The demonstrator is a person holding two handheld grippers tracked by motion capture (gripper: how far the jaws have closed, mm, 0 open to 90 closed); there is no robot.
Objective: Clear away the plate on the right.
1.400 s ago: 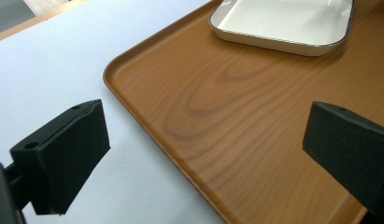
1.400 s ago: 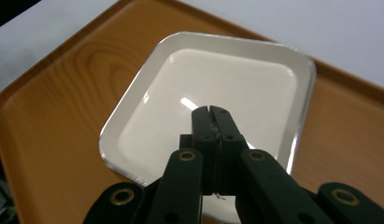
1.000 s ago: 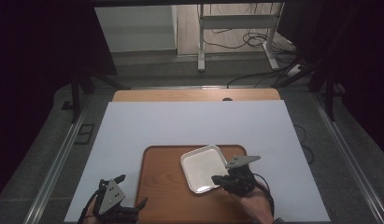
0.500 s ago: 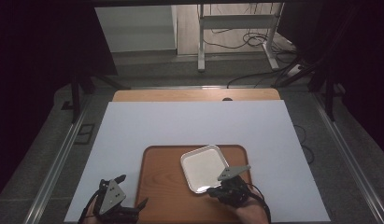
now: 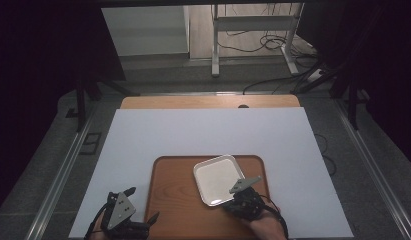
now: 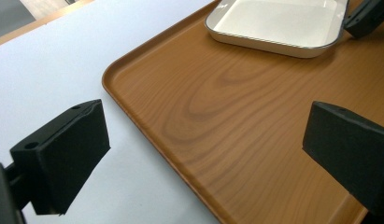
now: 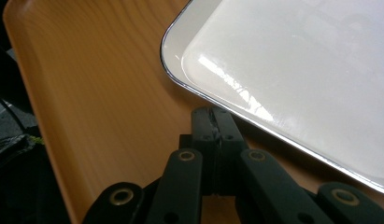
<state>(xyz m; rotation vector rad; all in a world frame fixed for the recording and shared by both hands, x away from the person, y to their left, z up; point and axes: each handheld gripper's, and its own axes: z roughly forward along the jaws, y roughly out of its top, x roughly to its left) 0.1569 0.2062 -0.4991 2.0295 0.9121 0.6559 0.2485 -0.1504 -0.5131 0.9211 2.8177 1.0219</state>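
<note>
A white square plate (image 5: 218, 179) lies on the right half of a wooden tray (image 5: 178, 190). My right gripper (image 5: 229, 206) sits low over the tray by the plate's near edge. In the right gripper view its jaws are shut (image 7: 213, 140) with nothing between them, and the tips stop just short of the plate's rim (image 7: 297, 70). My left gripper (image 5: 141, 205) hovers at the tray's near left corner. In the left gripper view it is open wide (image 6: 203, 154), one jaw over the white table, the other over the tray (image 6: 255, 116). The plate (image 6: 278, 21) lies beyond.
The tray rests on a white tabletop (image 5: 208, 132) with a wooden strip (image 5: 208, 101) along its far edge. Beyond the table are a dark floor, desk legs (image 5: 215, 45) and cables (image 5: 273, 45).
My right gripper has drawn back from the plate's right side toward the near edge of the tray. The plate and the left gripper have stayed where they were.
</note>
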